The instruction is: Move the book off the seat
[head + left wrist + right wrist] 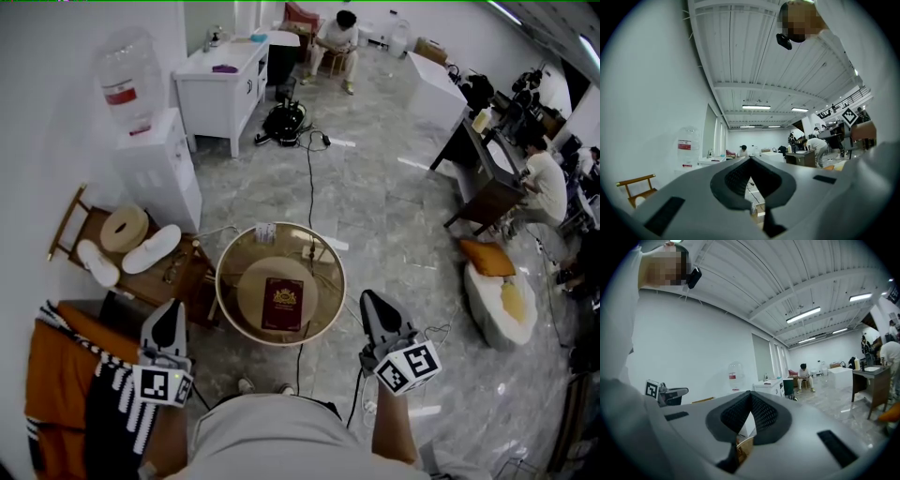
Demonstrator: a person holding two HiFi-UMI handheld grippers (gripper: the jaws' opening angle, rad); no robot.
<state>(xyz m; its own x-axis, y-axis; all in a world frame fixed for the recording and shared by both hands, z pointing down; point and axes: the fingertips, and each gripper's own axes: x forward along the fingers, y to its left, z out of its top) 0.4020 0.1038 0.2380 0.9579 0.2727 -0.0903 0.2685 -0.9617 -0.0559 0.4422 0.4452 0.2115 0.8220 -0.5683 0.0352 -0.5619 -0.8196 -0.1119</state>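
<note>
A dark red book (283,304) with a gold crest lies flat on the tan round seat (251,283) of a gold-rimmed stool in the middle of the head view. My left gripper (174,306) hangs to the left of the stool, apart from it, jaws shut and holding nothing. To the right of the stool my right gripper (368,297) is also shut and holds nothing. In the left gripper view the left gripper (750,159) points level across the room. The right gripper (750,393) does the same in its own view, with a bit of the stool's gold rim (744,446) showing below the jaws.
A wooden chair (73,217) with slippers stands left of the stool, beside a white water dispenser (155,164). Orange and striped cloth (66,375) lies at the lower left. A black cable (309,187) runs over the marble floor. An orange cushion (487,258) and people at desks are on the right.
</note>
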